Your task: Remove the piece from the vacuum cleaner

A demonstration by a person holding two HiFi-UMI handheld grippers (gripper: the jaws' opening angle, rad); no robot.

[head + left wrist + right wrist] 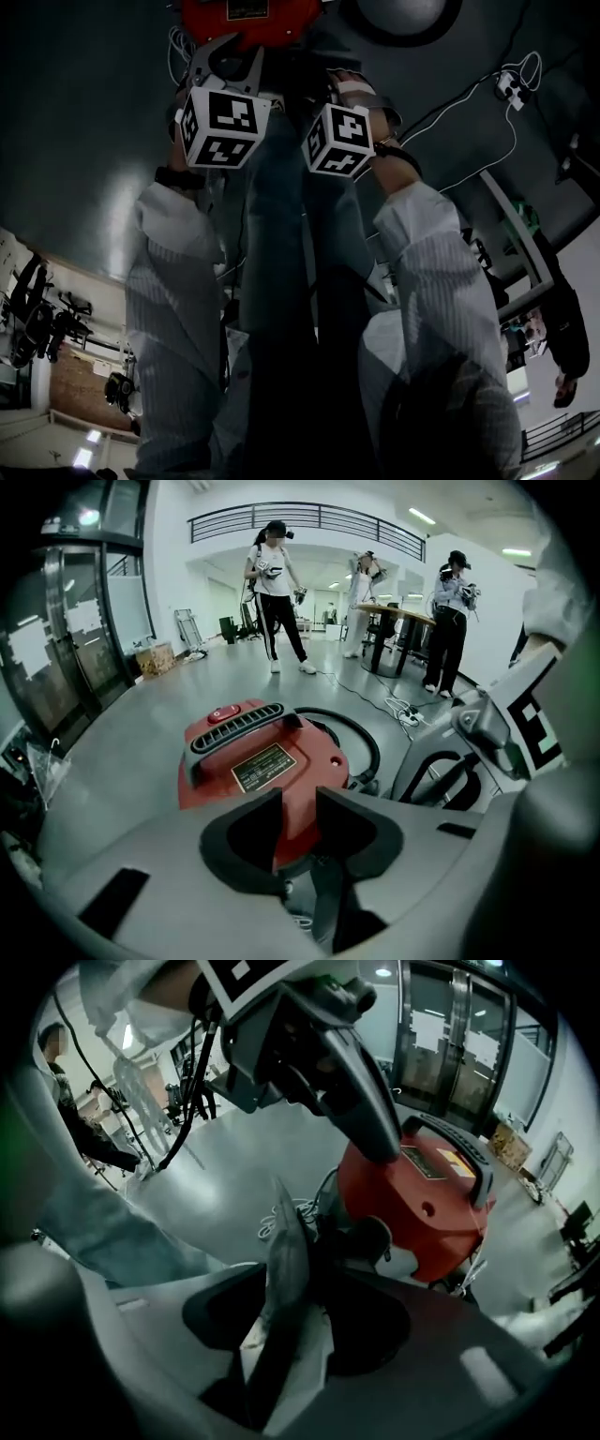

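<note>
red vacuum cleaner [267, 761] sits on the floor [141, 714] just ahead. my left gripper [298, 803] is narrowly apart and empty, my right gripper [309, 1279] is wide with a grey strip [281, 1260] loose between its jaws. i could snag the hose [364, 738] by mistake.

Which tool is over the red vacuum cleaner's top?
The left tool: the vacuum cleaner's red top shows between its jaws. The right tool faces its side instead.

Head view looks steeply down; both gripper views closely face the vacuum cleaner [267, 761].

Dim, murky head view (gripper views fisheye-bent, dark-cornered)
</note>
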